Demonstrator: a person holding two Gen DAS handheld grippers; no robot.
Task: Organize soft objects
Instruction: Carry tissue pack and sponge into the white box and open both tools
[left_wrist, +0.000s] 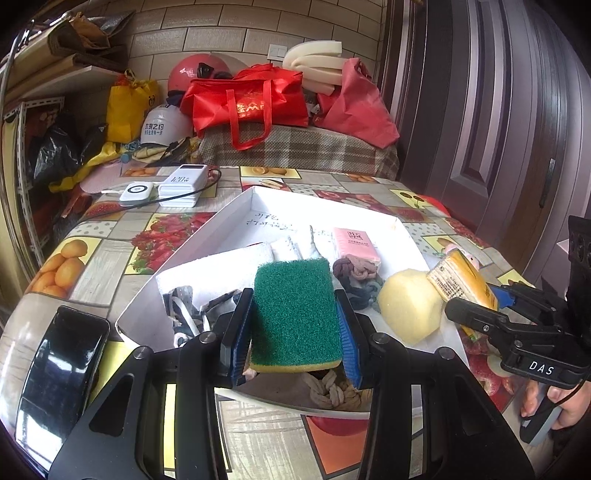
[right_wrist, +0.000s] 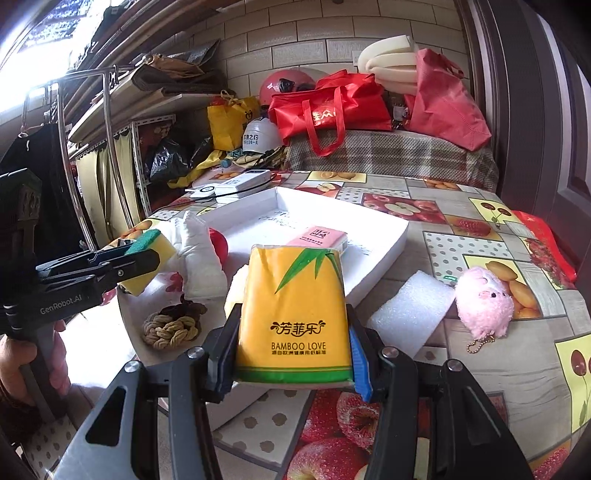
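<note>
Cluttered home storage rm, fruit-print tablecloth (left_wrist: 110, 254), helmets (left_wrist: 192, 74), shopping bags (left_wrist: 251, 103)

My table (right_wrist: 461, 221) has a fruit-print cloth on it. Sitting right on it: the white tray (right_wrist: 384, 236), a white foam block (right_wrist: 410, 314) just beside a pink plush toy (right_wrist: 484, 302), two white power banks (left_wrist: 162, 186) at the far edge, and a black phone (left_wrist: 59, 373).
</note>
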